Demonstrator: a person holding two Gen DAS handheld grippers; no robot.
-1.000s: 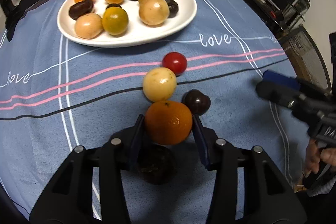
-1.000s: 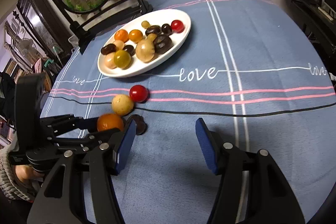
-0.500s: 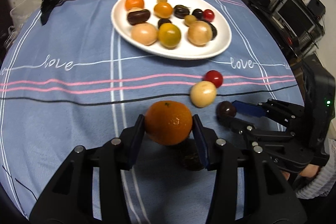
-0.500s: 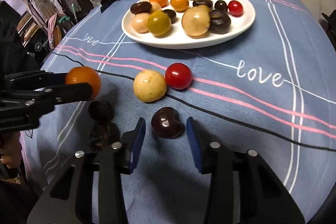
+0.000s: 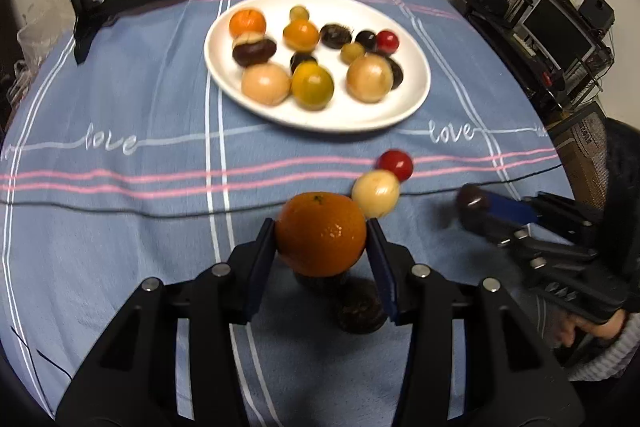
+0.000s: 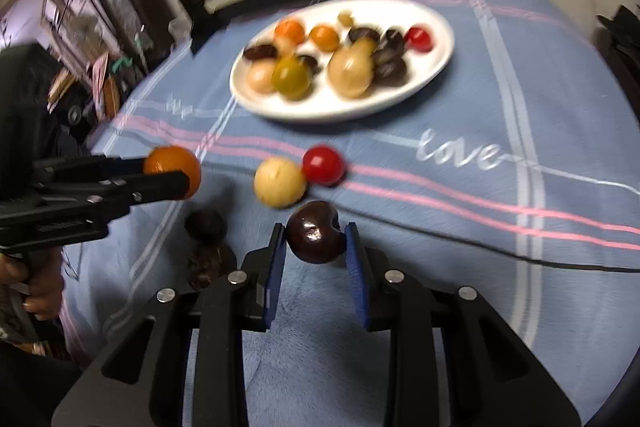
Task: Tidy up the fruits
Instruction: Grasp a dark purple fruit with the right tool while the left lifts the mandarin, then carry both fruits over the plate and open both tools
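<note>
Since the earlier frames, both tools have risen off the worktop (image 5: 120,99) with fruit; the right tool (image 6: 316,235) has just been closing and now clamps the dark cherry (image 6: 315,231) between its blue pads, where a second ago it stood wide apart over bare cloth. Left tool (image 5: 321,239) remains clamped on the orange (image 5: 321,234), held clear of the blue cloth.

In the left wrist view, the white plate (image 5: 416,99) sits at 12 o'clock from the orange, loaded with mixed fruit. Pale yellow fruit (image 5: 375,194) lies at 2 o'clock from the orange, touching the red cherry tomato (image 5: 396,165) beyond it. Two dark fruits rest on the cloth beneath the left tool: one (image 5: 360,305) at 5 o'clock, the other largely hidden under the orange. Right view is blurred.
</note>
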